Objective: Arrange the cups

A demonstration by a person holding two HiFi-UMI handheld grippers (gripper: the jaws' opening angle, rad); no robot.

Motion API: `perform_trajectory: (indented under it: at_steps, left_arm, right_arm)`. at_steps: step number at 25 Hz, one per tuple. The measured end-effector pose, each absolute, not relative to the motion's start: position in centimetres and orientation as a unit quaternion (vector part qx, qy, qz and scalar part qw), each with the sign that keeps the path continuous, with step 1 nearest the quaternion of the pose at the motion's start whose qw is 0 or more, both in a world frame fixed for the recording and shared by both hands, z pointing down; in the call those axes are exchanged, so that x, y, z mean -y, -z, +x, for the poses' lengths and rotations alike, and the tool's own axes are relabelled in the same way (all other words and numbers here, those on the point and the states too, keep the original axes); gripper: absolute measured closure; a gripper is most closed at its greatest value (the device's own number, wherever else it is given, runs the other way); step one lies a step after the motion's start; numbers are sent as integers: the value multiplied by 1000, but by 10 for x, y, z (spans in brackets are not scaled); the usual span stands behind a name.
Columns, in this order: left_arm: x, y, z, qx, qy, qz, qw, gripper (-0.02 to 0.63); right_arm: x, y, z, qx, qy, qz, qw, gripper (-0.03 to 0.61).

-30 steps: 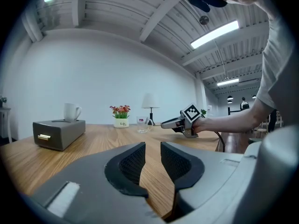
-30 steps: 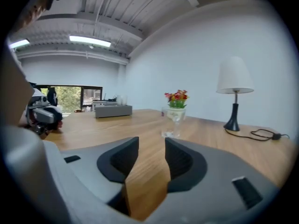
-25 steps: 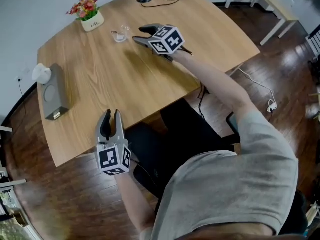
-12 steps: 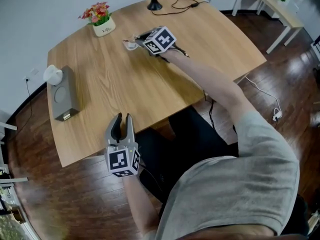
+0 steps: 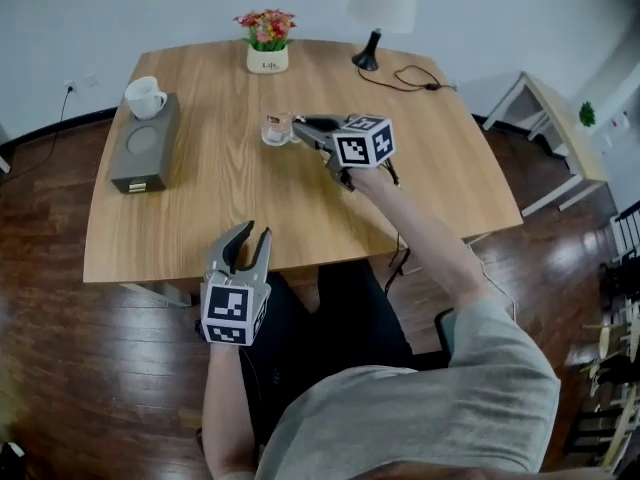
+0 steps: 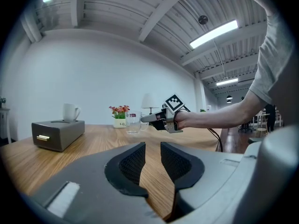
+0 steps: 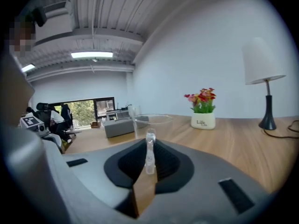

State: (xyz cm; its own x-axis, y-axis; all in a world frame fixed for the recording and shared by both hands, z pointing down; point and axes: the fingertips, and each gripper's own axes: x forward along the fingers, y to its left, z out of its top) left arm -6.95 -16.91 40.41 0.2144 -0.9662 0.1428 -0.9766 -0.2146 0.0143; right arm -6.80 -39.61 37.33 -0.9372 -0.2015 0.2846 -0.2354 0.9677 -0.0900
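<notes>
While the right gripper (image 5: 302, 125) reaches over the far half of the counter (image 5: 440, 188), its jaws are clenched on the handle (image 7: 150, 148) of a clear glass (image 5: 275, 128). The handle stands upright between the pads, and the bowl sits just past the tips. The glass is about midway between the left and right edges, nearer the far edge than the near one, and it looks empty. A small label shows on its wall in the left gripper view. Whether its base rests on the wood or hangs just off it I cannot tell.

Behind the glass, at the middle of the far edge, a white pot (image 5: 267, 60) holds red and pink flowers (image 5: 265, 23). To its right on the same edge stands a lamp (image 5: 375, 18) with a white shade and a black foot. Its cable (image 5: 415, 76) trails toward the far right corner.

By the far left corner, a grey box (image 5: 145, 150) lies along the left edge. A white mug (image 5: 145, 96) stands upright on its far end, and its inside is out of sight.

The left gripper (image 5: 252, 236) hovers at the near edge, well apart from the glass and pointing across the counter. Its jaws are released with a narrow gap, through which only bare wood shows.
</notes>
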Motion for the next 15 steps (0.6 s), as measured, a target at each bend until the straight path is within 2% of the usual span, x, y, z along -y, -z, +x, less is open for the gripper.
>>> perform_trajectory:
  at_steps: [9, 15]
  left_arm:
    - [170, -398, -70, 625, -19, 777, 66, 517]
    - [170, -393, -78, 623, 33, 777, 88, 517]
  right_arm:
    - [318, -315, -182, 993, -17, -9, 113, 526]
    - [291, -311, -268, 992, -6, -45, 121, 526]
